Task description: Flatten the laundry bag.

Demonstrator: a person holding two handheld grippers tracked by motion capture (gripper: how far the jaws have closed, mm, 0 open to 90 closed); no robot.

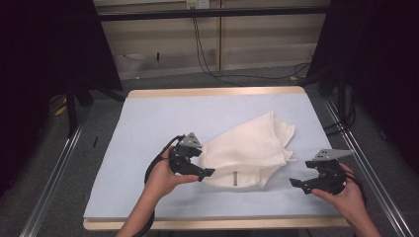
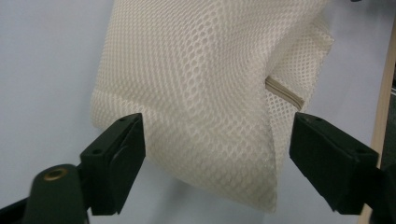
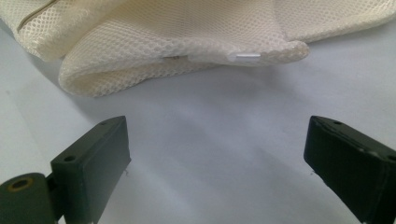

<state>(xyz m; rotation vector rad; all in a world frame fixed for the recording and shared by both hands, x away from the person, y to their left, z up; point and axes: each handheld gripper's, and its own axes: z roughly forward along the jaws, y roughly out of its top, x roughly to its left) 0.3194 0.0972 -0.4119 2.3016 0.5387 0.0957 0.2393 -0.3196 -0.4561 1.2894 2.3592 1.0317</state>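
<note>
A cream mesh bag (image 1: 249,150) lies crumpled at centre frame on the table (image 1: 148,123). The left gripper (image 1: 205,173), jaws spread, straddles its corner, seemingly to pinch it; the right gripper (image 1: 295,183) waits open at lower right, clear of the bag.

A recording lab or test room, not a home. A wooden-edged desk (image 1: 212,92) covered with a pale blue sheet (image 1: 148,128) stands on grey carpeted floor (image 1: 44,163) inside a frame of metal rails (image 1: 54,173) running along its left and right edges. Black curtains (image 1: 44,44) hang past the far corners. Beyond the far edge, a black crossbar (image 1: 212,14) spans the room, black cables (image 1: 207,64) trail down a beige panelled wall (image 1: 267,44), and a wall socket (image 1: 196,4) sits at the top.
</note>
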